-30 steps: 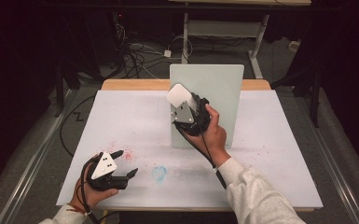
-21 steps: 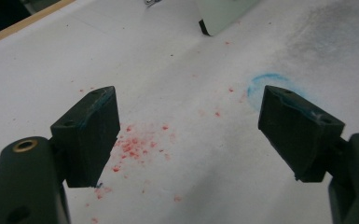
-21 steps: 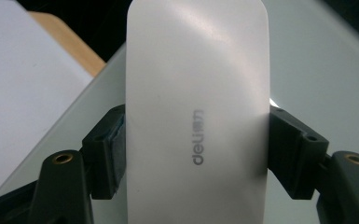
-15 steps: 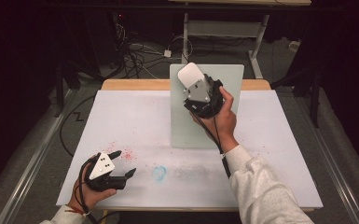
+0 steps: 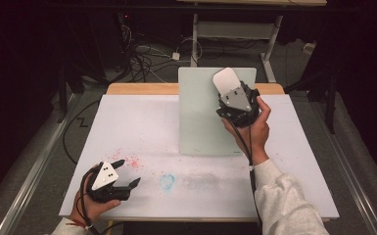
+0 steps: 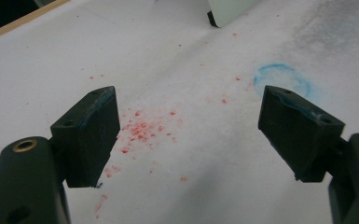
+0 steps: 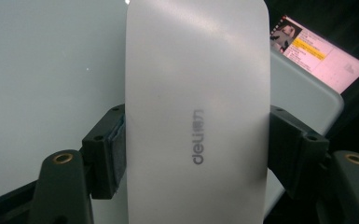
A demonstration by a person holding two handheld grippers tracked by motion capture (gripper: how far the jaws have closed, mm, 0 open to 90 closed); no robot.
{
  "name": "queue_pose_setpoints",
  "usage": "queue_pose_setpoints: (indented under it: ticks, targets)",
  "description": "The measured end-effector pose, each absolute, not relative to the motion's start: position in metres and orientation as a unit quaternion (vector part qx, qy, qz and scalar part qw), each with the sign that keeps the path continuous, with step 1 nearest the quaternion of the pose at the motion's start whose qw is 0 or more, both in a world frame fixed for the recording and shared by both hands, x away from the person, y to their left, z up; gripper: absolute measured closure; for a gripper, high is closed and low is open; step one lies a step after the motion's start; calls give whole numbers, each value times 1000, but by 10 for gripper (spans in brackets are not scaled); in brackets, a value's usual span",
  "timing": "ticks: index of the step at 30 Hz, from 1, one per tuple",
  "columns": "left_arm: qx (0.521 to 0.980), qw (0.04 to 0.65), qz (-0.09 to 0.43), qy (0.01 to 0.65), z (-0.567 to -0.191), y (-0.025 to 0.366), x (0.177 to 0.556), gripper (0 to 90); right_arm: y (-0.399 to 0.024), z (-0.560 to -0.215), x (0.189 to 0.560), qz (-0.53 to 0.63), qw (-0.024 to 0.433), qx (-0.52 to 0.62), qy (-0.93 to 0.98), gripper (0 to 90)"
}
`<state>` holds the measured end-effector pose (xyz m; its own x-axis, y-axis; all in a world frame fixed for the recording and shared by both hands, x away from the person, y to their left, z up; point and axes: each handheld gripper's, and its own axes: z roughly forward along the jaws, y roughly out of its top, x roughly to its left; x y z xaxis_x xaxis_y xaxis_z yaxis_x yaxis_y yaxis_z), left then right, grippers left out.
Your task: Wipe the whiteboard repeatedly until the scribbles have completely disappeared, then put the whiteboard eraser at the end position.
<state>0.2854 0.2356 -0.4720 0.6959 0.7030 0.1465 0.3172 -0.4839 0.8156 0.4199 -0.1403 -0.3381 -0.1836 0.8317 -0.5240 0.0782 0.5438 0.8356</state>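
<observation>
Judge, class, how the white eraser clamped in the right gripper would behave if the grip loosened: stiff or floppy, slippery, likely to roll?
The white eraser probably stays stiff: it juts past the right gripper without sagging. Its smooth, glossy face suggests it could slip. Being flat with rounded corners, it would likely slide, not roll.

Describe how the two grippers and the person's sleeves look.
Both the left gripper and the right gripper are black with blocky jaws, brass-coloured screw eyes and a grey three-cornered plate on top. Each trails a black cable. The right forearm wears a light grey sleeve.

Table brightly lit, surroundings dark; close-up views slightly soft
</observation>
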Motion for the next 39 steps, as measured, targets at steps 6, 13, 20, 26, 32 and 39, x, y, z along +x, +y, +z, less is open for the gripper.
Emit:
queue_pose_setpoints:
  ticks: [6, 13, 20, 26, 32, 39]
  targets:
    - [828, 402, 239, 310, -473, 234, 285, 199, -166, -333, 421, 355, 543, 367, 667, 310]
    - [829, 399, 239, 312, -473, 233, 285, 199, -189, -337, 419, 367, 533, 399, 650, 310]
    - [833, 396, 242, 302, -472, 229, 285, 199, -188, -347, 415, 362, 527, 397, 658, 310]
    - [832, 397, 245, 299, -471, 228, 284, 199, -193, -348, 412, 357, 526, 401, 660, 311]
    - [833, 398, 244, 295, -471, 225, 285, 199, -180, -354, 412, 361, 521, 393, 666, 310]
    - [833, 398, 244, 298, -471, 227, 284, 199, -170, -363, 408, 351, 521, 376, 681, 310]
